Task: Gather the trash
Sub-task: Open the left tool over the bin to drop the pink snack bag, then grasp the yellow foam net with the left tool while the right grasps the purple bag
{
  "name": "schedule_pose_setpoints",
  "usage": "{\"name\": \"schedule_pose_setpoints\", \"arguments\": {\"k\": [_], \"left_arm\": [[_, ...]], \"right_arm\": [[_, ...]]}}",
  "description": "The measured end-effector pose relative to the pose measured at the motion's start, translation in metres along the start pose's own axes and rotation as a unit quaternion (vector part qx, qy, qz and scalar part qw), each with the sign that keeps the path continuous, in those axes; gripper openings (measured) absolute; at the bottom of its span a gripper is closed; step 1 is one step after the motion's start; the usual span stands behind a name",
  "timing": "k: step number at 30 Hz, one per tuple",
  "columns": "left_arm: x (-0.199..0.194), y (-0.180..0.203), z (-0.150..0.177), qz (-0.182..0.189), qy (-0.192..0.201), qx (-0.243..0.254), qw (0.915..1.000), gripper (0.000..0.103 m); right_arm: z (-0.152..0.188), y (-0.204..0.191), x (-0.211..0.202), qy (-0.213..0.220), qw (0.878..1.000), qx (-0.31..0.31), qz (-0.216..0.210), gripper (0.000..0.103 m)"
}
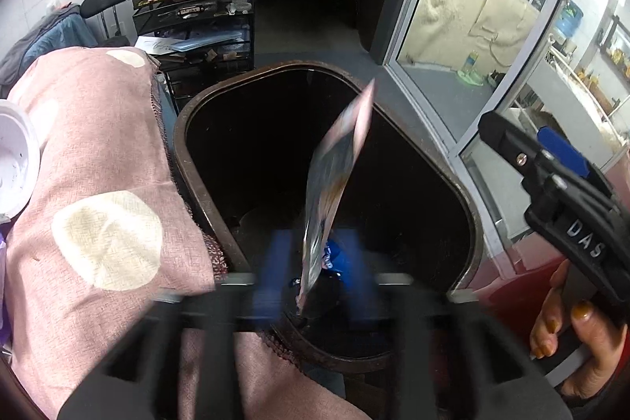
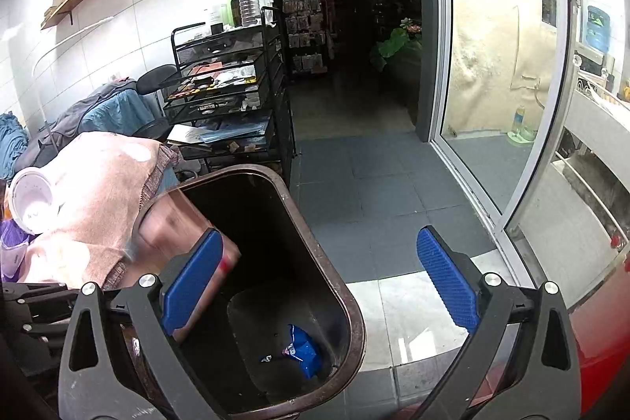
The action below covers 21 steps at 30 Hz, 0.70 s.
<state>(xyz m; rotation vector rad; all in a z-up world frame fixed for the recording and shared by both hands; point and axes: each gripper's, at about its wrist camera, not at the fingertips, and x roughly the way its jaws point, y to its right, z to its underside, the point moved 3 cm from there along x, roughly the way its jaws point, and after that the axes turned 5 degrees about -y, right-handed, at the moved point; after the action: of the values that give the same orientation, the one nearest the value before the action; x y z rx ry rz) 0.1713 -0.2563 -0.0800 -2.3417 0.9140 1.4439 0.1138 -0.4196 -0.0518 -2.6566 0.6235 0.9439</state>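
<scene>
Over bin [image 1: 189, 184], packet [image 1: 334, 184] upright, edge-on.

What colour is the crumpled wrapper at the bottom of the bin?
Blue wrapper with white print, clearest in the right wrist view.

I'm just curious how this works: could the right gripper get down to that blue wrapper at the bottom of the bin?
Probably yes: the right gripper is open above the uncovered bin, over the blue wrapper.

1 brown trash bin [image 2: 356, 321]; 2 wrappers: 1 pink packet [image 1: 338, 184] over the bin mouth, 1 blue [image 2: 303, 349] inside; 1 white cup [image 2: 29, 199]; 1 mesh cart [image 2: 232, 85]; 2 grippers, left [image 1: 315, 290] and right [image 2: 323, 282]
</scene>
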Motion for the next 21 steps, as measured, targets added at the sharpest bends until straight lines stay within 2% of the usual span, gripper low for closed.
{"name": "schedule_pose_setpoints", "arguments": {"k": [1,5,10,21], "left_arm": [[-0.002,0.0,0.0,-0.005,0.007,0.001,1.0,0.073],[-0.005,0.0,-0.001,-0.003,0.017,0.005,0.9998,0.084],[-0.013,0.004,-0.001,-0.003,0.033,0.014,0.9994,0.086],[-0.057,0.005,0.014,-0.02,0.106,0.03,0.9937,0.091]], "right_arm": [[0.001,0.0,0.0,0.0,1.0,0.001,0.0,0.097],[0.002,0.002,0.001,-0.004,1.0,0.006,0.0,0.098],[0.003,0.002,0.001,-0.004,1.0,0.008,-0.004,0.098],[0.006,-0.009,-0.002,0.005,0.999,-0.004,-0.037,0.098]]}}
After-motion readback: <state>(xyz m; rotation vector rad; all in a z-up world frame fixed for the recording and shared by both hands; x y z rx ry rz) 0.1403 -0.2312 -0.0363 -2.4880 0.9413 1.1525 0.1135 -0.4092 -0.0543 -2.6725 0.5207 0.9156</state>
